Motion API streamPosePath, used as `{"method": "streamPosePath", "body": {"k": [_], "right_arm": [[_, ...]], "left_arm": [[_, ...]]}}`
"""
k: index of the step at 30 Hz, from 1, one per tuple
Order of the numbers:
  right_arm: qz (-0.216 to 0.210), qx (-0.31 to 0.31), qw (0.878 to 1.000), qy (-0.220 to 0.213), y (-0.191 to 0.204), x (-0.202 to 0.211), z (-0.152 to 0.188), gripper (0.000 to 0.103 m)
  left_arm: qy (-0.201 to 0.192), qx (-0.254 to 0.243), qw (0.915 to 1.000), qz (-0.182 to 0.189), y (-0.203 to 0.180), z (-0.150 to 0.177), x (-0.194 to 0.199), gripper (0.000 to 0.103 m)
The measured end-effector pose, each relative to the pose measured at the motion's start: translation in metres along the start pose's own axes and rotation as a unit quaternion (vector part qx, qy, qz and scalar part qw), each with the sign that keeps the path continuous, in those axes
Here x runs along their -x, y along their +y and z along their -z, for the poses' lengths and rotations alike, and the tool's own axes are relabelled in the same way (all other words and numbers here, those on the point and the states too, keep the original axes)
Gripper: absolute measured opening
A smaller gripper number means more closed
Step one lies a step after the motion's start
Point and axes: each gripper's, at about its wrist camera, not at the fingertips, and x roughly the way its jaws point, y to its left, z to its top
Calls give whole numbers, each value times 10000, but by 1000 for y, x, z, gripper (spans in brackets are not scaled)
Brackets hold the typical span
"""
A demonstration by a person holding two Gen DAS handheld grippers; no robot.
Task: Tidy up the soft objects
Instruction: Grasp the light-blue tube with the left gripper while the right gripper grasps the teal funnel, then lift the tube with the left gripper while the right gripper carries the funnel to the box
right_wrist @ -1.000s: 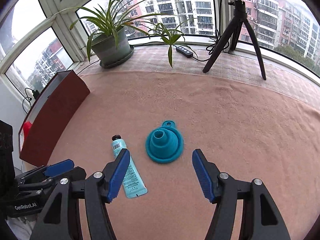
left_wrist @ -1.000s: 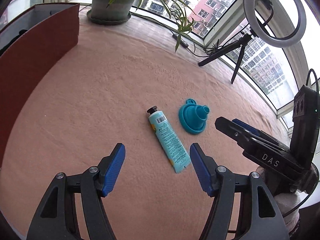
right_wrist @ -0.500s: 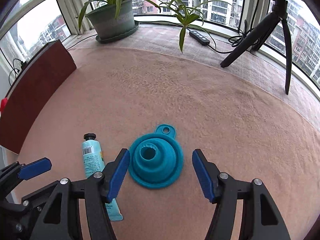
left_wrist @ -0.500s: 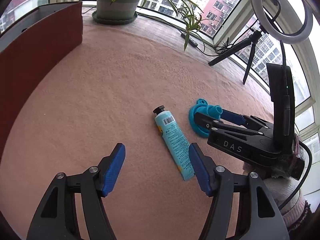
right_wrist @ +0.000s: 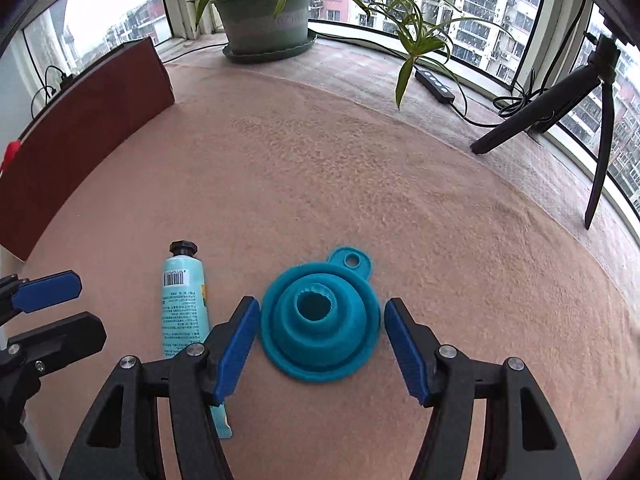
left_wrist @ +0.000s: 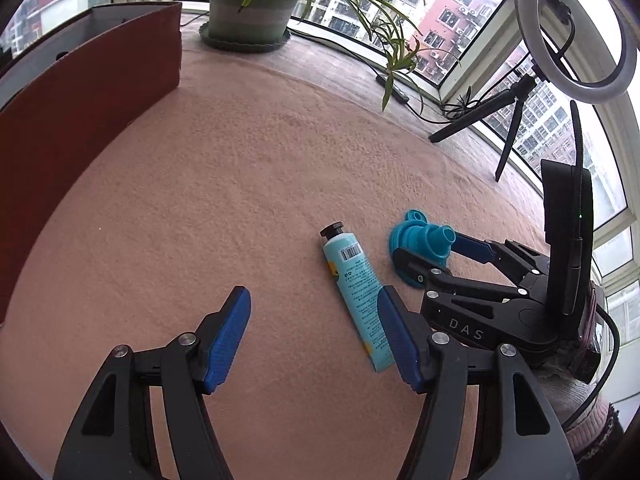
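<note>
A teal silicone funnel [right_wrist: 320, 324] sits wide-end down on the pink cloth, spout up. My right gripper [right_wrist: 320, 340] is open, its blue pads on either side of the funnel, not touching it. The funnel also shows in the left wrist view [left_wrist: 420, 240] with the right gripper [left_wrist: 432, 252] around it. A light-blue tube with a black cap [right_wrist: 184, 300] lies left of the funnel; in the left wrist view the tube [left_wrist: 356, 288] lies beside the right pad. My left gripper [left_wrist: 314, 336] is open and empty, above the cloth left of the tube.
A dark red open box [left_wrist: 80, 92] stands at the left; it also shows in the right wrist view [right_wrist: 80, 136]. A potted plant [right_wrist: 268, 20], a power strip [right_wrist: 434, 84] and a ring light on a tripod [left_wrist: 576, 28] stand at the far edge by the windows.
My right gripper has moved forward and down until its open pads flank the funnel. My left gripper has drifted slightly, with the tube now near its right pad.
</note>
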Motion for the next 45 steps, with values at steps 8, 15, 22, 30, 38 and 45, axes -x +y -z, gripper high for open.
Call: {"method": "streamPosePath", "body": {"k": [8, 15, 22, 30, 38, 45], "right_arm": [[-42, -123, 9999, -8, -23, 2, 4, 61], [-44, -262, 9996, -13, -42, 6, 11, 61], [-34, -269, 9996, -26, -44, 5, 10, 61], [94, -172, 9998, -58, -37, -1, 8, 60], [113, -159, 9998, -93, -38, 5, 10, 52], [130, -201, 9995, -182, -36, 15, 13, 49]], "left_arm": [[-59, -190, 9997, -171, -23, -4, -20, 65], [11, -509, 9968, -618, -46, -7, -42, 53], [-59, -728, 9940, -815, -48, 4, -49, 41], [-103, -779, 9942, -734, -43, 4, -47, 34], [-136, -843, 9934, -763, -41, 6, -43, 29], [-148, -866, 9936, -709, -37, 8, -38, 28]]}}
